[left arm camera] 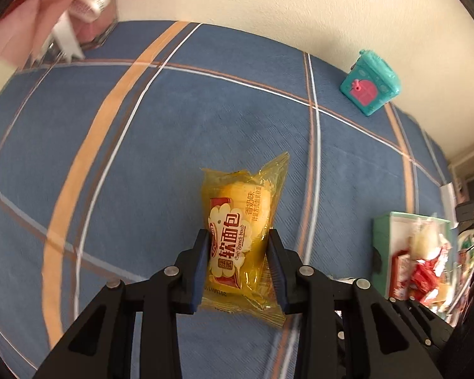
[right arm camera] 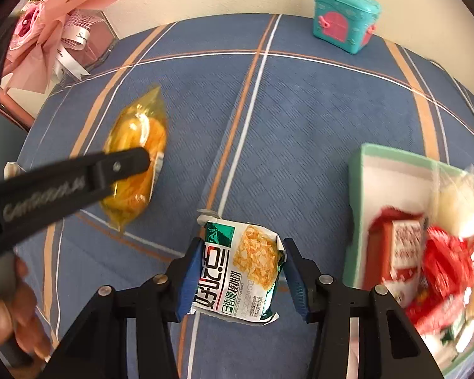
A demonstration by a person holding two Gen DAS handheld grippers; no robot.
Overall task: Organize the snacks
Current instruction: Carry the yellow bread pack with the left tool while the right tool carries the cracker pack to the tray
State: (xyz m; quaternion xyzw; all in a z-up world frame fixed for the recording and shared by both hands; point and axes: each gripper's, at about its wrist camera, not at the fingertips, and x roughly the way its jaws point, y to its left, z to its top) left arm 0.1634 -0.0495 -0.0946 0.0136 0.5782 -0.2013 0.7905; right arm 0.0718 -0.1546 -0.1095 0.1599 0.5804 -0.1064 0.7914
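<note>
Yellow bread pack (left arm camera: pixel 237 240) clamped in left tool (left arm camera: pixel 238 265); only right view shows right tool (right arm camera: pixel 241 273) gripping cracker pack (right arm camera: pixel 240 268).

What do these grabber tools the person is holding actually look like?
Each gripper, left and right, is a matte black plastic linkage with silver pivot bolts and two blue ribbed pads. Seen from the right wrist, the left one bears blurred grey lettering. No cables visible.

Bright even light, fisheye warp, blurry edges.
</note>
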